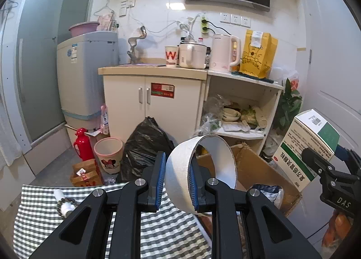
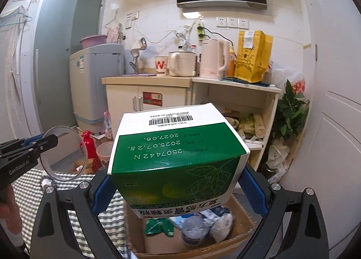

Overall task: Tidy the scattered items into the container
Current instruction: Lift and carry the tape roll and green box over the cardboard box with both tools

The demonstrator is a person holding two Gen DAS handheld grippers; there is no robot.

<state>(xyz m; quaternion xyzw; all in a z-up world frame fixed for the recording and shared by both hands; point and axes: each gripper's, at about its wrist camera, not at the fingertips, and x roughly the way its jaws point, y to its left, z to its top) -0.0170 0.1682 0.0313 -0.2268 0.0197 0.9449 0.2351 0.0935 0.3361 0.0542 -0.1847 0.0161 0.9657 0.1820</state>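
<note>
My left gripper point(image 1: 176, 180) is shut on the wall of a white tape roll point(image 1: 178, 168), held above the edge of the checked tablecloth point(image 1: 167, 234). My right gripper point(image 2: 178, 191) is shut on a green-and-white medicine box point(image 2: 178, 157) directly over the open cardboard box point(image 2: 244, 220), which holds several wrapped items. In the left wrist view the medicine box point(image 1: 309, 144) hangs at the right, past the cardboard box point(image 1: 259, 168). The tape roll point(image 2: 65, 153) shows at the left of the right wrist view. A bead bracelet and a small white tube point(image 1: 64, 205) lie on the cloth.
On the floor beyond the table are a black rubbish bag point(image 1: 144, 146), a pink bin point(image 1: 109, 155), a red flask point(image 1: 82, 144) and paper bags point(image 1: 86, 173). Behind stand a white cabinet point(image 1: 153, 101), an open shelf point(image 1: 239, 112) and a washing machine point(image 1: 85, 78).
</note>
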